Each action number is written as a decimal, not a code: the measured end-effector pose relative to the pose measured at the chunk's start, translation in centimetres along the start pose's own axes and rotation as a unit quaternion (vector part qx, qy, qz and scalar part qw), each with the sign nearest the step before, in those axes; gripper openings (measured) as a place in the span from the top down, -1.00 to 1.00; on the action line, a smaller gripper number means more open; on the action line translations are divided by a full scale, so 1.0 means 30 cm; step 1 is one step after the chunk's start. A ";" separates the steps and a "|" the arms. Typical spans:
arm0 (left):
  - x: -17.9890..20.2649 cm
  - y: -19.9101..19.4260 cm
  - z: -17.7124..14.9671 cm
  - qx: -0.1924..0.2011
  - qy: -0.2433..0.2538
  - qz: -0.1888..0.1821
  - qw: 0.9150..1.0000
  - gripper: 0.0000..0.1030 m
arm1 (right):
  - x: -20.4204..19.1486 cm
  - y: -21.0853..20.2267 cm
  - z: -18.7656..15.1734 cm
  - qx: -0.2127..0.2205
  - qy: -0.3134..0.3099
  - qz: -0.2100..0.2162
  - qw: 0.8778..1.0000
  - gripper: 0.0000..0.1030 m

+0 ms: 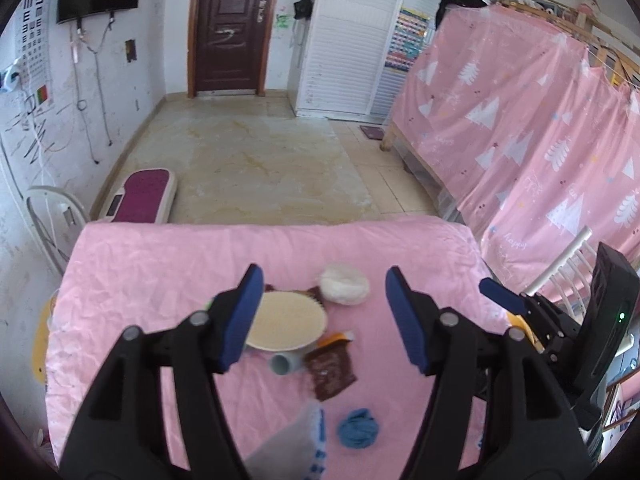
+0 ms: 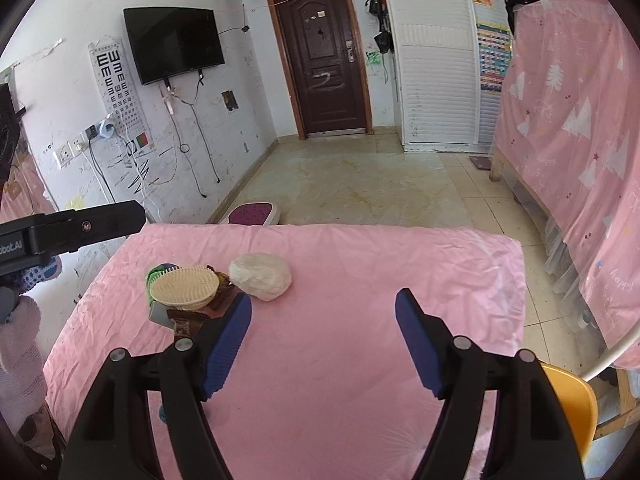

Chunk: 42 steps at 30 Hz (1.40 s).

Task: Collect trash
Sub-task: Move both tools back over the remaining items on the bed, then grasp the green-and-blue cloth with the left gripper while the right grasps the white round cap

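Looks like we're still in the approach step — both tongs are hanging wide with nothing in them. The left tongs (image 1: 324,316) are hovering over the pile on the pink counter (image 1: 160,264): brown wrapper (image 1: 330,372), white wad (image 1: 344,284), blue scrap (image 1: 357,428). The right tongs (image 2: 323,338) are sitting over bare cloth. Next up is probably dropping onto the wrapper and pinching it flat.

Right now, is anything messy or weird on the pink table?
Yes. Trash is scattered on the pink cloth: a brown wrapper, a small cup tipped on its side, a crumpled blue wad and a white crumpled ball, all around a cream brush.
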State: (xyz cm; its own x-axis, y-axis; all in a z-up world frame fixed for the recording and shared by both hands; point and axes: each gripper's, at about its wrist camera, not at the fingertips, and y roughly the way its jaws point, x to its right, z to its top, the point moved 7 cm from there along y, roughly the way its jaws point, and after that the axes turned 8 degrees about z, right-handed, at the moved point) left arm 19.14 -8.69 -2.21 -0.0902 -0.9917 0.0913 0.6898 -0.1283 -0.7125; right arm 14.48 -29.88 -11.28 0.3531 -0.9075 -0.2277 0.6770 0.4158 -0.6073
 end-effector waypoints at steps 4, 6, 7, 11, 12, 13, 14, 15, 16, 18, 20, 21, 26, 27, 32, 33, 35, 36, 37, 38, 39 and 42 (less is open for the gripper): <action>-0.087 0.021 -0.005 -0.008 -0.020 0.019 1.000 -0.18 | -0.038 0.045 0.022 -0.007 -0.008 0.005 1.000 -0.28; -0.130 0.031 -0.012 -0.008 -0.026 0.038 0.999 -0.19 | -0.053 0.066 0.033 -0.010 -0.010 0.008 1.000 -0.29; -0.141 0.036 -0.015 -0.008 -0.027 0.045 0.999 -0.18 | -0.065 0.081 0.038 -0.013 -0.012 0.011 1.000 -0.30; -0.223 0.070 -0.042 -0.024 -0.039 0.060 0.997 -0.19 | -0.100 0.127 0.055 -0.021 -0.021 0.016 0.999 -0.33; -0.245 0.079 -0.049 -0.028 -0.043 0.063 0.997 -0.19 | -0.107 0.137 0.059 -0.023 -0.023 0.017 0.999 -0.33; -0.261 0.086 -0.056 -0.032 -0.047 0.065 0.996 -0.19 | -0.115 0.151 0.066 -0.026 -0.024 0.019 0.999 -0.33; -0.284 0.096 -0.064 -0.037 -0.051 0.068 0.996 -0.19 | -0.124 0.165 0.070 -0.028 -0.025 0.020 0.999 -0.34; -0.297 0.104 -0.069 -0.040 -0.052 0.071 0.995 -0.19 | -0.131 0.176 0.077 -0.029 -0.026 0.021 0.999 -0.34; -0.310 0.113 -0.075 -0.045 -0.053 0.074 0.995 -0.19 | -0.136 0.188 0.081 -0.031 -0.026 0.022 0.999 -0.34; -0.326 0.126 -0.086 -0.052 -0.055 0.077 0.994 -0.19 | -0.145 0.210 0.088 -0.033 -0.026 0.024 0.999 -0.35; -0.342 0.143 -0.101 -0.060 -0.055 0.080 0.993 -0.28 | -0.148 0.230 0.096 -0.037 -0.023 0.028 0.999 -0.36; -0.351 0.151 -0.108 -0.064 -0.055 0.083 0.993 -0.28 | -0.148 0.239 0.100 -0.038 -0.021 0.030 0.999 -0.37; -0.371 0.191 -0.146 -0.083 -0.047 0.088 0.992 -0.28 | -0.141 0.283 0.110 -0.048 -0.013 0.032 0.998 -0.38; -0.372 0.198 -0.151 -0.086 -0.044 0.087 0.992 -0.28 | -0.143 0.289 0.109 -0.049 -0.013 0.033 0.998 -0.38; -0.336 0.228 -0.174 -0.097 -0.020 0.067 0.993 -0.28 | -0.131 0.324 0.115 -0.057 -0.006 0.035 0.998 -0.39; -0.327 0.234 -0.176 -0.097 -0.013 0.065 0.993 -0.28 | -0.128 0.325 0.109 -0.057 -0.005 0.036 0.998 -0.39; -0.308 0.243 -0.181 -0.098 -0.003 0.062 0.993 -0.28 | -0.121 0.339 0.108 -0.061 -0.003 0.037 0.997 -0.39; -0.300 0.250 -0.180 -0.099 0.000 0.061 0.993 -0.28 | -0.119 0.345 0.109 -0.062 -0.002 0.037 0.997 -0.39; -0.295 0.256 -0.180 -0.099 0.003 0.060 0.993 -0.28 | -0.115 0.350 0.108 -0.063 0.000 0.038 0.997 -0.39; -0.287 0.262 -0.178 -0.100 0.007 0.059 0.993 -0.28 | -0.112 0.356 0.106 -0.064 0.001 0.038 0.997 -0.39; -0.280 0.268 -0.178 -0.100 0.009 0.059 0.993 -0.28 | -0.112 0.362 0.108 -0.065 0.003 0.039 0.997 -0.39; -0.255 0.287 -0.172 -0.102 0.016 0.052 0.993 -0.28 | -0.102 0.379 0.104 -0.069 0.008 0.041 0.997 -0.39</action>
State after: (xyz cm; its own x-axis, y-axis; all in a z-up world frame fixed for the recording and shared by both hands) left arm 22.06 -2.19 -12.65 -0.0519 -0.9986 -0.0099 0.5375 -0.0196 -0.8430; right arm 23.11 -22.18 -15.12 0.3921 -0.8725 -0.2915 0.5505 0.4764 -0.6855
